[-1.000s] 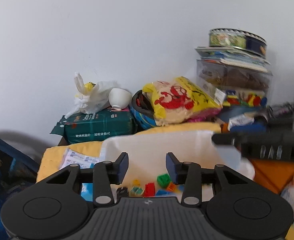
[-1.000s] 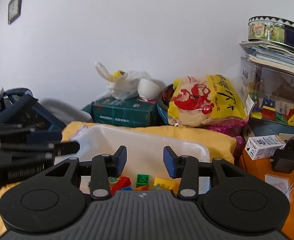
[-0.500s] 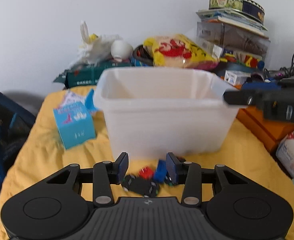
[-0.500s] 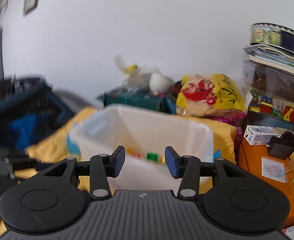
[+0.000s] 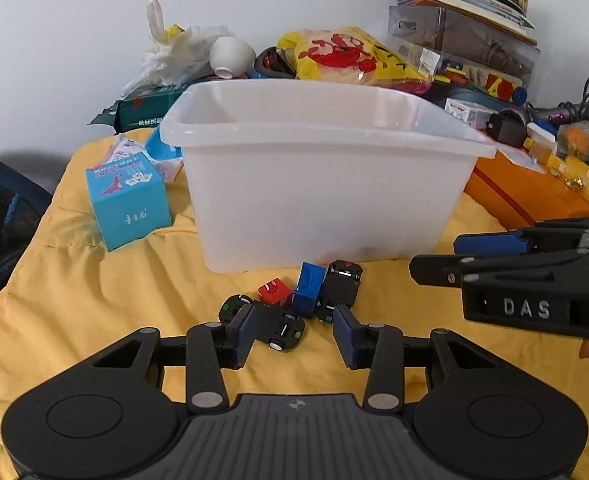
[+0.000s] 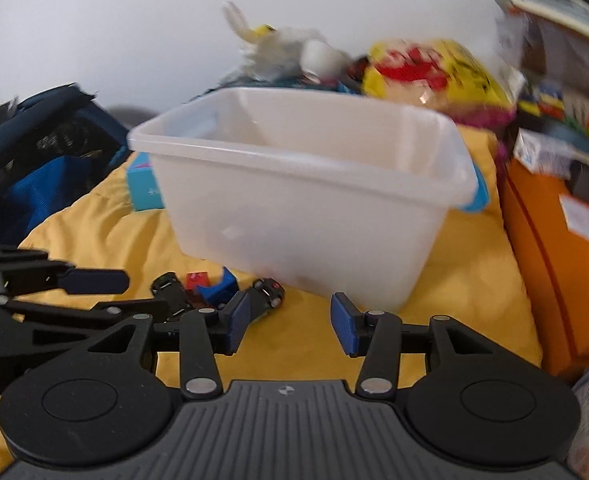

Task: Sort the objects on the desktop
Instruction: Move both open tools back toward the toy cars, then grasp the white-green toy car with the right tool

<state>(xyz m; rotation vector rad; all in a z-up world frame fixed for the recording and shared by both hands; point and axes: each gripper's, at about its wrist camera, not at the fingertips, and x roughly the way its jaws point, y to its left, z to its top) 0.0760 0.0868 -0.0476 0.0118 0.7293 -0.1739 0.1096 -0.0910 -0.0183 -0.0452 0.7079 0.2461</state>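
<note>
Four small toy pieces are catalogued in the left wrist view, clustered on the yellow quilted cloth (image 5: 94, 300) just in front of the translucent white plastic bin (image 5: 326, 184): a black toy car chassis with green-hubbed wheels (image 5: 270, 324), a second black toy car chassis (image 5: 340, 288), a red printed cube (image 5: 274, 291) and a blue open-sided block (image 5: 308, 294), all touching or nearly so. The left gripper (image 5: 292, 334) is seen with its jaws apart and nothing pressed between the pads, the nearer chassis lying just ahead of them. The pieces are judged light, rigid and smooth; the wheeled chassis may roll, so hold is best taken across the flat body sides, not the wheels. In the right wrist view, which is blurred, the same cluster is recorded to the left, the second chassis (image 6: 268, 292) nearest the right gripper (image 6: 290, 326), whose jaws are spread and empty over bare cloth. The bin wall is thin and likely flexible; its rim (image 6: 294, 156) is noted as the firmest hold. A light blue cardboard box (image 5: 128, 204) is listed beside the bin.
</note>
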